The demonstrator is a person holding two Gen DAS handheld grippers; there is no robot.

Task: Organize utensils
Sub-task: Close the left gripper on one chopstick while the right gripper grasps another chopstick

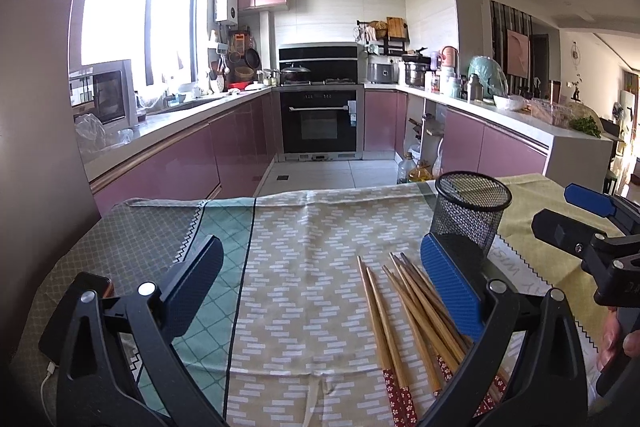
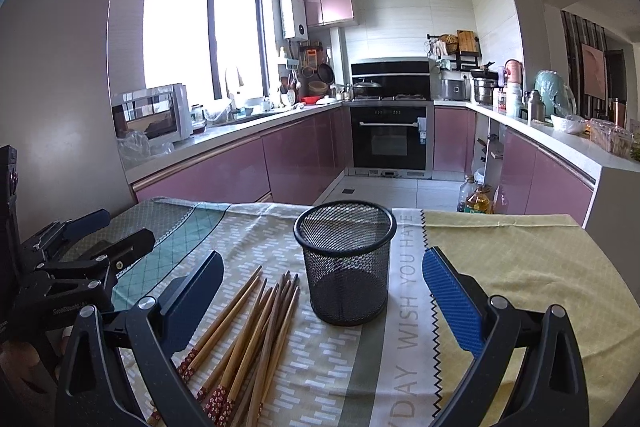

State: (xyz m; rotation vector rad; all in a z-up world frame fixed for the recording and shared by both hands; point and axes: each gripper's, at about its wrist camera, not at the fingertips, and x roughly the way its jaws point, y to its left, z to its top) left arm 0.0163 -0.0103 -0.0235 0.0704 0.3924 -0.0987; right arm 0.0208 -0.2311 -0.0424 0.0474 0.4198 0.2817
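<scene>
Several wooden chopsticks with red flowered ends lie in a loose bundle on the patterned tablecloth. A black mesh cup stands upright and empty just beyond them. My left gripper is open, and its blue right finger hangs over the bundle. In the right wrist view the chopsticks lie left of the mesh cup. My right gripper is open and empty, with the cup between and beyond its fingers. Each gripper shows at the edge of the other's view: the right gripper and the left gripper.
The table's far edge drops to the kitchen floor, where oil bottles stand. A phone with a cable lies at the table's left. Pink cabinets and an oven are far behind. A hand holds the right gripper.
</scene>
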